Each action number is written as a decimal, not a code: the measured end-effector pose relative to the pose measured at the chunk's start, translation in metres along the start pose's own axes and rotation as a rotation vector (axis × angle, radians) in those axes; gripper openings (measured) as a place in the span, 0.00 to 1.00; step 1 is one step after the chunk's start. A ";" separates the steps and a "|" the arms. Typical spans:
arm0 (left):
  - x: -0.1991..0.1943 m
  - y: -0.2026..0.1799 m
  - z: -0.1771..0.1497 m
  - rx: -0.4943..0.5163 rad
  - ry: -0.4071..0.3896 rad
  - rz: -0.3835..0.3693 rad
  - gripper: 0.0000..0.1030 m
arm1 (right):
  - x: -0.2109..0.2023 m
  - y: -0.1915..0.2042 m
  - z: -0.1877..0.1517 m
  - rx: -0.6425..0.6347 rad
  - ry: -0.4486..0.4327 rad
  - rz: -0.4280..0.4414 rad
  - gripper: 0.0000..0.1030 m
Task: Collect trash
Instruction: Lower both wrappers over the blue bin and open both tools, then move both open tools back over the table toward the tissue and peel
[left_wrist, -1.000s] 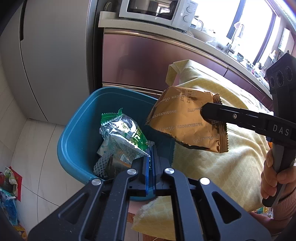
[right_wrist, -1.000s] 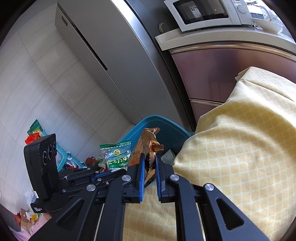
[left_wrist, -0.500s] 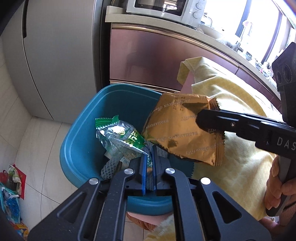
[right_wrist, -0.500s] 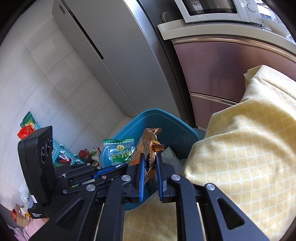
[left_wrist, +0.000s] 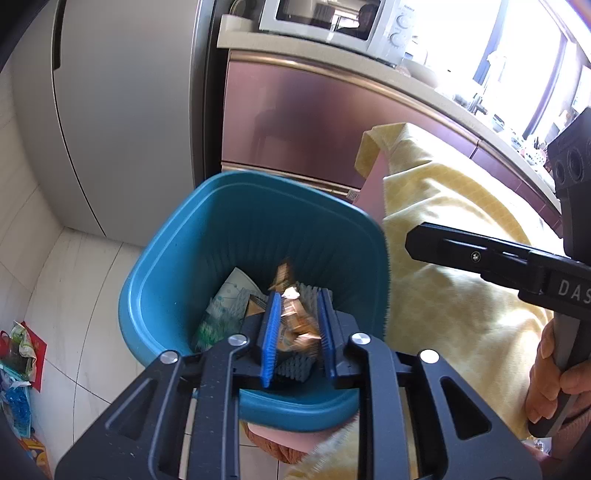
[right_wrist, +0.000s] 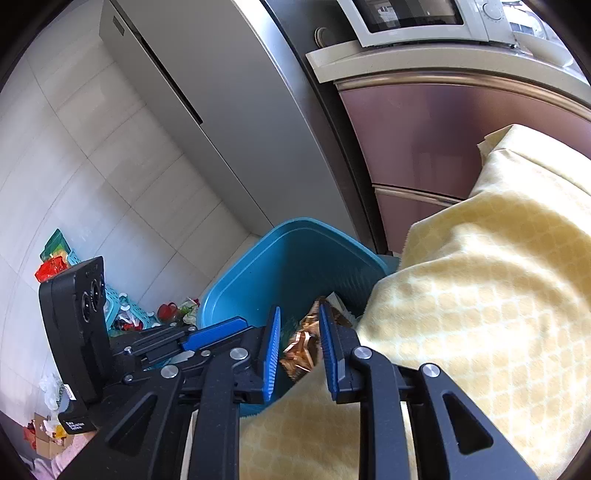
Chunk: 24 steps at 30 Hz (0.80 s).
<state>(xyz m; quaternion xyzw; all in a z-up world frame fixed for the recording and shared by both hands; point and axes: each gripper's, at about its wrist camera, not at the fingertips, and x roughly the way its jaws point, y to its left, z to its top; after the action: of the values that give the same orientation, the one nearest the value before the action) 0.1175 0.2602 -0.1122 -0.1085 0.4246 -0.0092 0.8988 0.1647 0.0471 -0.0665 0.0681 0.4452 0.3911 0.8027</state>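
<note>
A teal bin (left_wrist: 147, 280) stands on the floor against the yellow-clothed table. My left gripper (left_wrist: 297, 317) hangs over its mouth, jaws opening, nothing pressed between the blue pads. Down in the bin lie a crumpled gold wrapper (left_wrist: 291, 332) and a green and silver packet (left_wrist: 218, 321). My right gripper (right_wrist: 300, 347) is over the bin's (right_wrist: 236, 273) near rim beside the cloth, its jaws also opening and empty; the gold wrapper (right_wrist: 299, 354) shows below, through the gap. Each gripper appears in the other's view: the right (left_wrist: 413, 240), the left (right_wrist: 221, 332).
The yellow cloth (right_wrist: 480, 295) drapes the table to the right of the bin. A grey fridge (left_wrist: 129, 110) and a pink cabinet (left_wrist: 295, 118) with a microwave (left_wrist: 332, 26) stand behind. Loose wrappers and a basket (right_wrist: 118, 306) litter the floor at left.
The gold wrapper left my right gripper and the green packet left my left one; both now lie in the bin. Both pairs of jaws have parted.
</note>
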 end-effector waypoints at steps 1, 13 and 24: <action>-0.005 -0.003 -0.001 0.007 -0.013 -0.001 0.23 | -0.004 -0.001 -0.002 -0.003 -0.005 0.003 0.23; -0.064 -0.069 -0.001 0.134 -0.172 -0.076 0.37 | -0.086 -0.018 -0.026 -0.031 -0.134 0.004 0.30; -0.074 -0.174 -0.023 0.298 -0.150 -0.286 0.40 | -0.185 -0.069 -0.075 0.075 -0.286 -0.102 0.33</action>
<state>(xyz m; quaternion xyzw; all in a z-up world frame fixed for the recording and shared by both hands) 0.0654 0.0936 -0.0350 -0.0342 0.3308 -0.1913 0.9235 0.0913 -0.1460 -0.0203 0.1306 0.3433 0.3193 0.8736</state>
